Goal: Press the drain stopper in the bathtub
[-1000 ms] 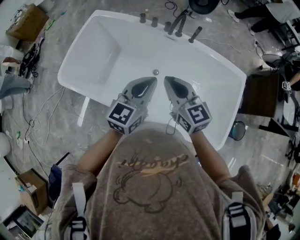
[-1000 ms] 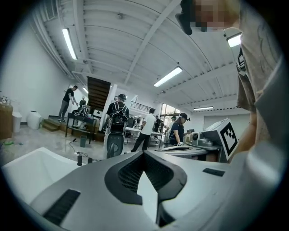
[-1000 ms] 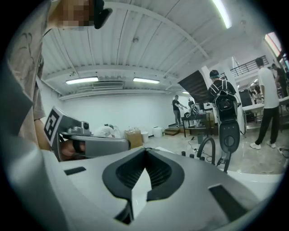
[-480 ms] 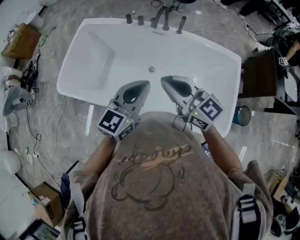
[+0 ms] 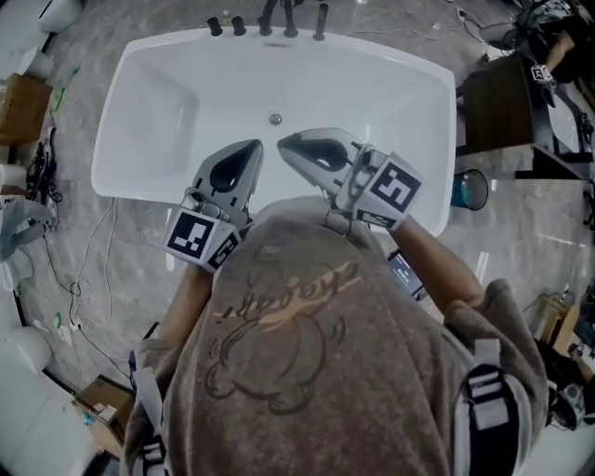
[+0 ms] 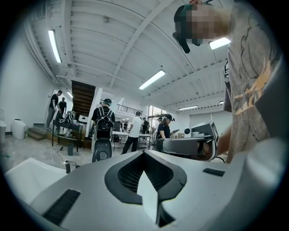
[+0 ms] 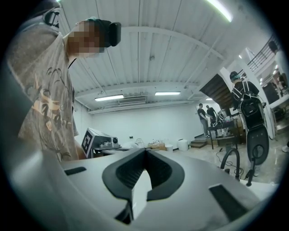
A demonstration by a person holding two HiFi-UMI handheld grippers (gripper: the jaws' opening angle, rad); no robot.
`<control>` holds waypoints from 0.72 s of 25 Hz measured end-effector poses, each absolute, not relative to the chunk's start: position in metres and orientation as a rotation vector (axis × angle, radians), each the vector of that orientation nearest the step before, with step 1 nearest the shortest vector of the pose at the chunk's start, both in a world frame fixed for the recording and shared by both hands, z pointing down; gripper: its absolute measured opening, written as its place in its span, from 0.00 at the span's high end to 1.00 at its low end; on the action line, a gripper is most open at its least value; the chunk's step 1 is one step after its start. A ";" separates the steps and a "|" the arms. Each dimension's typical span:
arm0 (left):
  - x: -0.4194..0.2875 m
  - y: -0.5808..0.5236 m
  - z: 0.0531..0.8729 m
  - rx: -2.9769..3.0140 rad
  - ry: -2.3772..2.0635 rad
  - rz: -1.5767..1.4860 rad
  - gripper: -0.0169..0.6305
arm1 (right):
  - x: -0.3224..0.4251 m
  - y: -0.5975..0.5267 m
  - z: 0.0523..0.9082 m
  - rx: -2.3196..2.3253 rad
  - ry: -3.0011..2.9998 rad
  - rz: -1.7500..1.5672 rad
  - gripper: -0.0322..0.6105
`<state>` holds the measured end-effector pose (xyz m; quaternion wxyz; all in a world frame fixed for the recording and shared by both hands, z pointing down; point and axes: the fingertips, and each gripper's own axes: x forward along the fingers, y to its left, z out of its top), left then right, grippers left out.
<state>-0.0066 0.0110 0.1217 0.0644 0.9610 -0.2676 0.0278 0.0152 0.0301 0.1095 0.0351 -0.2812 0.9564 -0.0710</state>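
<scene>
Change: compared with half a second ago, the bathtub (image 5: 121,181) is seen higher in the head view, and the two tips are found closer together.
Left tongs (image 5: 257,145): closed tip to tip, nothing held.
Right tongs (image 5: 282,141): likewise closed and empty.
Drain stopper (image 5: 275,119): set in the tub floor, just beyond both tips, untouched.
Surroundings: black faucet fittings (image 5: 270,22) on the far rim; dark cabinet (image 5: 493,102) to the right; cables (image 5: 65,237) on the floor.
Obstruction: the near rim is hidden by the person's shirt (image 5: 307,344).

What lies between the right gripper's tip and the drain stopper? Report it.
Only bare floor of the white bathtub, seen in the head view; the right gripper, shut, hovers short of the round metal drain stopper.
</scene>
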 end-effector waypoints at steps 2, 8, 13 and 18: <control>-0.006 0.015 0.125 2.902 -0.804 0.093 0.97 | 0.013 0.036 0.109 -0.855 2.941 -0.214 0.95; -0.006 0.022 0.127 2.904 -0.811 0.096 0.97 | 0.008 0.048 0.114 -0.817 2.978 -0.206 0.95; -0.012 0.024 0.130 2.885 -0.828 0.091 0.97 | 0.004 0.050 0.114 -0.806 2.990 -0.205 0.95; -0.013 0.024 0.138 2.863 -0.840 0.100 0.97 | 0.006 0.047 0.118 -0.814 2.995 -0.218 0.95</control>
